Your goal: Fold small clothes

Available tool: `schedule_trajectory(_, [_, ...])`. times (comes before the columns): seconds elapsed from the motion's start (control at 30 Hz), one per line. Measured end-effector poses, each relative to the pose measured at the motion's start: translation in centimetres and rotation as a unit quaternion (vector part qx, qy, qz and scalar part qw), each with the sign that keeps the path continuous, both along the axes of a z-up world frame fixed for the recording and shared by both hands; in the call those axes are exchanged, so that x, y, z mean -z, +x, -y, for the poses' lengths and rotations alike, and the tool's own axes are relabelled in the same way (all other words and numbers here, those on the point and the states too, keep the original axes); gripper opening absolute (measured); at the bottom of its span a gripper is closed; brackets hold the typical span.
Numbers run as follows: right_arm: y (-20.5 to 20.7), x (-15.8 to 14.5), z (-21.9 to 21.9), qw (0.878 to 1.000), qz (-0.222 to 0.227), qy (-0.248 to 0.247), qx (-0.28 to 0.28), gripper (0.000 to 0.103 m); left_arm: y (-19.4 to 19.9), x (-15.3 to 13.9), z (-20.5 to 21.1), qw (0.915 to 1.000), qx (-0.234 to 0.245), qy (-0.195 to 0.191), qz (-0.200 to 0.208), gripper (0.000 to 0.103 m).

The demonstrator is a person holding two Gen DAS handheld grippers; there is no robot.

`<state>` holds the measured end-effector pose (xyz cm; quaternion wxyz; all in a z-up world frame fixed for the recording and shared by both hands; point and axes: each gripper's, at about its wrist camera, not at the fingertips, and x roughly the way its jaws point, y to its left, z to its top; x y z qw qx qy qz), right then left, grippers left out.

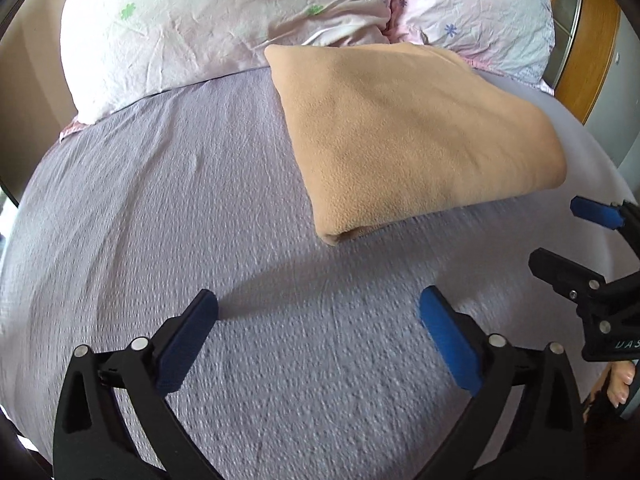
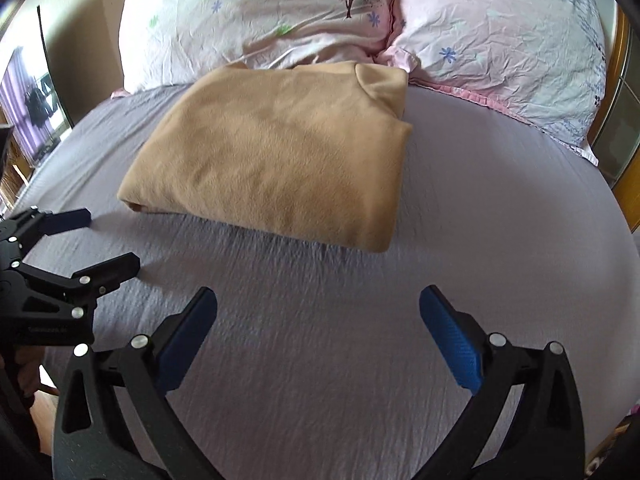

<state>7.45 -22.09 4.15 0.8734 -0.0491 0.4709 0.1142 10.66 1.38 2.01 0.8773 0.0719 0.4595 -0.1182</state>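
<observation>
Garment (image 2: 276, 160) lies folded on the bed (image 2: 460, 280); the fold looks finished; both tongs (image 1: 318, 312) (image 2: 318, 312) gape empty.

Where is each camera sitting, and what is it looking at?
Left wrist: on the left gripper, facing across the bed at the folded tan garment and pillows; the right gripper and a bare foot show at right.
Right wrist: on the right gripper, facing the same way; the left gripper shows at left.
Shared: garment, pillows, bed, both open grippers.
</observation>
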Motion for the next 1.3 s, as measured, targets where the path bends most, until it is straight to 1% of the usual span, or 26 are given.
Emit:
schedule_trajectory(0.1, [0.23,0.92,-0.12,1.0,-0.015,-0.012,0.008,0.101,-0.04,-0.09,-0.21,1.0,-0.001,-0.004,0.002,0.102])
schedule_trajectory(0.13, [0.18,1.04,0.17,1.0,-0.018,-0.001,0.012,0.101,-0.09,-0.1,-0.23,1.0,0.0,-0.004,0.004,0.102])
schedule_trajectory(0.4, [-0.2,1.18,0.26,1.0,-0.011,-0.001,0.012,0.101,-0.08,-0.08,-0.35,0.9999,0.004,-0.005,0.008,0.102])
schedule_trajectory(1.3, [-0.23,1.17,0.23,1.0,-0.01,-0.001,0.013,0.101,-0.1,-0.07,-0.38,0.9999,0.003,-0.005,0.009,0.102])
